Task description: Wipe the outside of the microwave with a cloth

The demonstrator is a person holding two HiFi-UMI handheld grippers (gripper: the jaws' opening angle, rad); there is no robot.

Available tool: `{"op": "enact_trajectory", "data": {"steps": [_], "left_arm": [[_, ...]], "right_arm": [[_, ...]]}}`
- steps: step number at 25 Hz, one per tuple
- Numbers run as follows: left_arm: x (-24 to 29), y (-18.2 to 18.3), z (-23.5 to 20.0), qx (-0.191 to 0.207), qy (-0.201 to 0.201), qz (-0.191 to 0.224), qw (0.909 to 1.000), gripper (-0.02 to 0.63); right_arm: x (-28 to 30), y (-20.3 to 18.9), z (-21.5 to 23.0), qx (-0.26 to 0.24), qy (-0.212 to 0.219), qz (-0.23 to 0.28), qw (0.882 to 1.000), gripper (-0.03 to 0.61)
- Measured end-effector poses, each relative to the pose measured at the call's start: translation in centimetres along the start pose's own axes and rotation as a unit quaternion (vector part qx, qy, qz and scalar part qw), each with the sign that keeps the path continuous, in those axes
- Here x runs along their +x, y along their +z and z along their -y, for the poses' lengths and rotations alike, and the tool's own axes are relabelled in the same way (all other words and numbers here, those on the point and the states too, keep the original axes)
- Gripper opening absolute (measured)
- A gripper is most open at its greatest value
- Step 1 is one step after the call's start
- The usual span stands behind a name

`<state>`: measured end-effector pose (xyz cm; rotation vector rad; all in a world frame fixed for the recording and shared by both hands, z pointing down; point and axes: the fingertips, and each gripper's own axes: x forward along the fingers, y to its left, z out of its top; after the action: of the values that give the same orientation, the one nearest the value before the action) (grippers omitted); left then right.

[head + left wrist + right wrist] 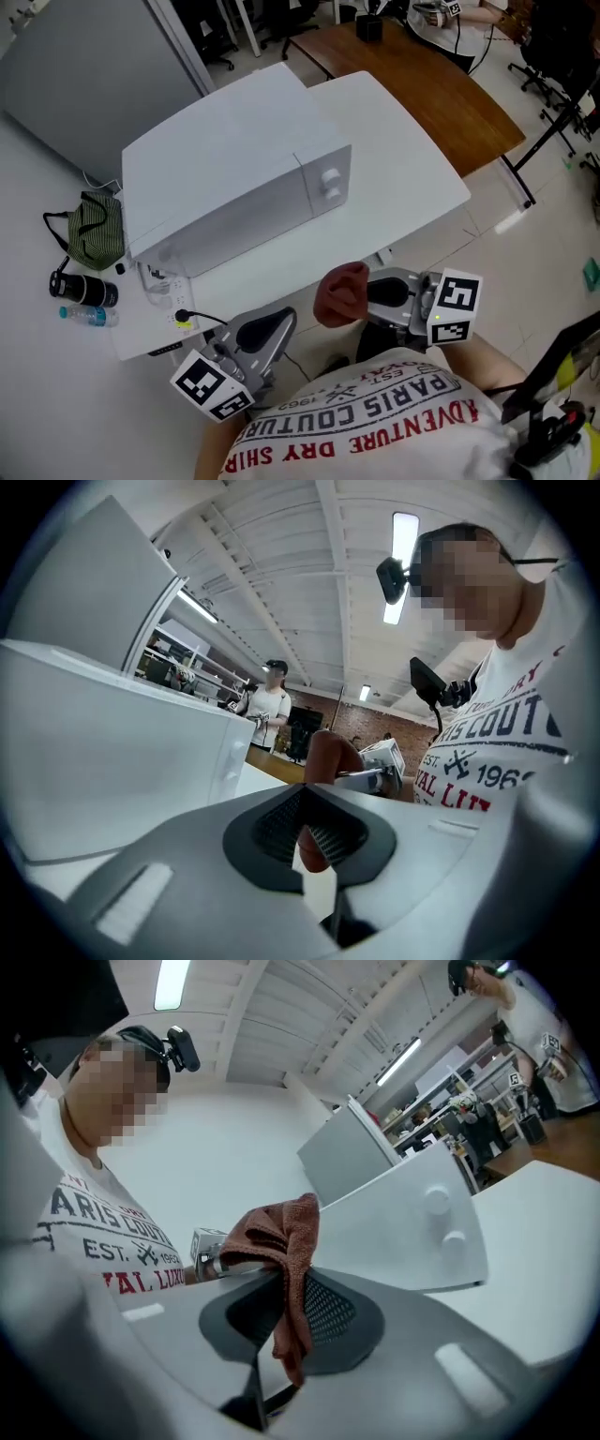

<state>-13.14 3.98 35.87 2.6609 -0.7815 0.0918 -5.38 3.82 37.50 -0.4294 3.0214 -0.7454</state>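
- A rust cloth point(339, 292) is clamped in the right tongs point(367, 292); the left tongs point(274, 326) are closed on nothing.
- The microwave point(225, 178) is set ahead on the worktop point(412, 169), knob end point(330, 182) nearer the cloth.

An open-plan lab or office workspace is shown, marked by a white desk point(412, 178), a long wooden table point(441, 89), wheeled office chairs point(548, 56), ceiling strip lights point(401, 564), a brick back wall point(370, 731) and a person point(272, 703) standing at distant workstations.
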Motion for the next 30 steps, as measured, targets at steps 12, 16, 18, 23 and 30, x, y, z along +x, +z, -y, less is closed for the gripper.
{"op": "enact_trajectory", "data": {"steps": [12, 16, 18, 23, 30], "left_arm": [[-10.5, 1.3, 5.2, 0.029, 0.018, 0.066, 0.9972, 0.006], [-11.3, 0.9, 5.4, 0.025, 0.028, 0.065, 0.9972, 0.006], [-11.6, 0.6, 5.5, 0.023, 0.032, 0.064, 0.9972, 0.006], [-12.7, 0.2, 5.3, 0.017, 0.045, 0.068, 0.9966, 0.006], [-13.7, -0.1, 5.8, 0.016, 0.046, 0.071, 0.9963, 0.006]], "right_arm": [[4.7, -1.6, -11.1, -0.032, 0.049, -0.039, 0.998, 0.04], [5.1, -1.8, -11.2, -0.033, 0.051, -0.049, 0.997, 0.04], [5.2, -2.0, -11.5, -0.034, 0.054, -0.052, 0.997, 0.04], [5.7, -2.7, -12.0, -0.028, 0.06, -0.056, 0.996, 0.04], [6.2, -3.2, -13.1, -0.03, 0.067, -0.057, 0.996, 0.04]]}}
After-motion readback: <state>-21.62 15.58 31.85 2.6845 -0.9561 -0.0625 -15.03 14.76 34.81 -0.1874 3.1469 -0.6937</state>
